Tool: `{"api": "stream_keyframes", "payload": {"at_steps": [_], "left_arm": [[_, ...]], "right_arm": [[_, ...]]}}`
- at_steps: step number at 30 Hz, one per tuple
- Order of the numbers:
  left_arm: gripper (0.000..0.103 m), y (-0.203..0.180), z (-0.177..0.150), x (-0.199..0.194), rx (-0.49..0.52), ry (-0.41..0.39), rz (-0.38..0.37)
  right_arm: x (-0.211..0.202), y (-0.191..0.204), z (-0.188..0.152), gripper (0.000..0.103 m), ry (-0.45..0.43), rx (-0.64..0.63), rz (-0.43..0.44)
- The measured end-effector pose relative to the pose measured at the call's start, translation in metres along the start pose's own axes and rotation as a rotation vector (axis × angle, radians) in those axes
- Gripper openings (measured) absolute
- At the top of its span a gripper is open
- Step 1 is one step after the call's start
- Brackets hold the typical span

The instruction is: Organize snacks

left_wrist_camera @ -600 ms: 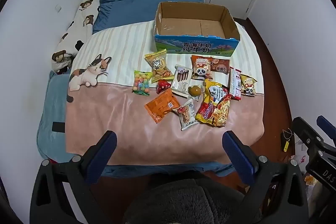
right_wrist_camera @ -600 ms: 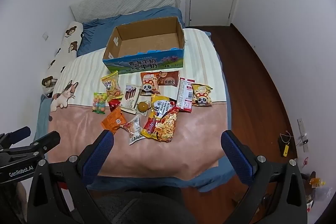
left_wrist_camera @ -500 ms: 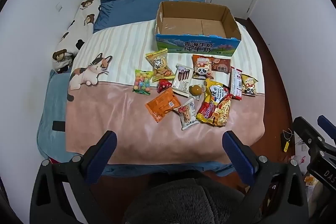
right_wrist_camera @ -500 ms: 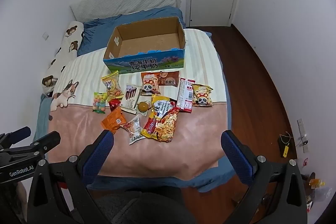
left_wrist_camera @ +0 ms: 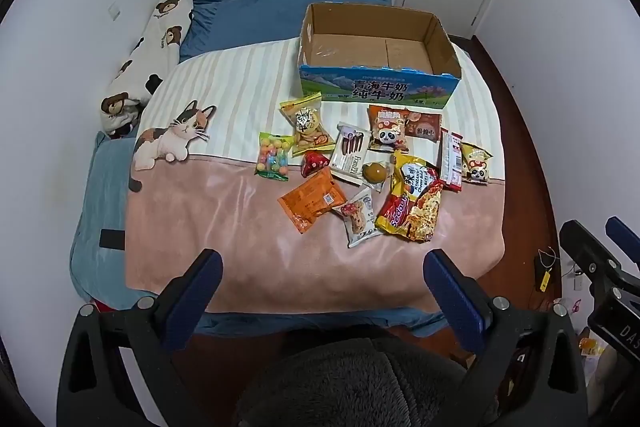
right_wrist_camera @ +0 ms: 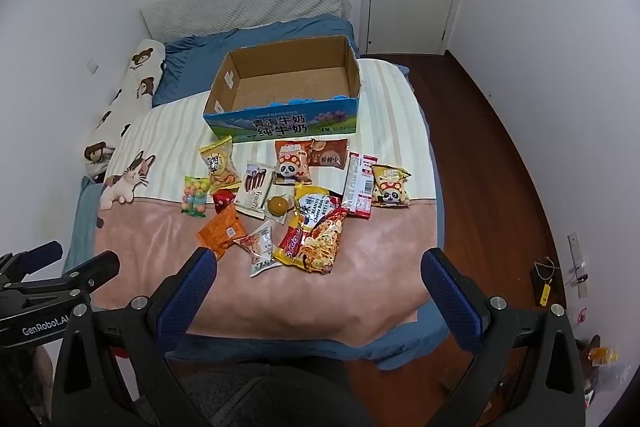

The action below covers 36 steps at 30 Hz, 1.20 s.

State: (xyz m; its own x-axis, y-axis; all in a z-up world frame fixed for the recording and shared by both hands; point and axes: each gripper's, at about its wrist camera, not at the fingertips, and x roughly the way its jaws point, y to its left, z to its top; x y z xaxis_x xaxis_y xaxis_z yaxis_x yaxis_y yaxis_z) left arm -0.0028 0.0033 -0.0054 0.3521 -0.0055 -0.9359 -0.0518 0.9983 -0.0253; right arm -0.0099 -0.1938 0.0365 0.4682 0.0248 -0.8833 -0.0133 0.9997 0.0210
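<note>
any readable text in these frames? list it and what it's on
"青海牛奶 纯牛奶": cardboard box front.
"Franzzi": white biscuit pack.
"Sedaap": yellow noodle packet; its smaller lines are blurred.
"GenRobot.AI": left gripper body, cut off.
Other snack wrappers: too small to read.

The cardboard box [left_wrist_camera: 378,67] is plain brown inside; its front panel is blue and green with white characters. Before the box, the blanket [left_wrist_camera: 240,223] is cream-striped, then plain pink, with a calico cat print [left_wrist_camera: 172,137]. Nearest the box lies a yellow biscuit packet [left_wrist_camera: 306,125]; farther off, an orange packet [left_wrist_camera: 312,201] and a red-and-yellow noodle packet [left_wrist_camera: 412,205]. Gripper pads [left_wrist_camera: 194,297] are dark blue on black frames.
</note>
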Motion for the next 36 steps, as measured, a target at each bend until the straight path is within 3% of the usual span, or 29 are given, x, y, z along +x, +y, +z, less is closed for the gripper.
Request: {"api": "stream_keyframes", "payload": {"at_steps": [36], "left_arm": [[0.103, 0.002, 0.003, -0.014, -0.007, -0.021, -0.001]], "right_arm": [[-0.008, 0.001, 0.002, 0.103, -0.023, -0.018, 0.003]]}}
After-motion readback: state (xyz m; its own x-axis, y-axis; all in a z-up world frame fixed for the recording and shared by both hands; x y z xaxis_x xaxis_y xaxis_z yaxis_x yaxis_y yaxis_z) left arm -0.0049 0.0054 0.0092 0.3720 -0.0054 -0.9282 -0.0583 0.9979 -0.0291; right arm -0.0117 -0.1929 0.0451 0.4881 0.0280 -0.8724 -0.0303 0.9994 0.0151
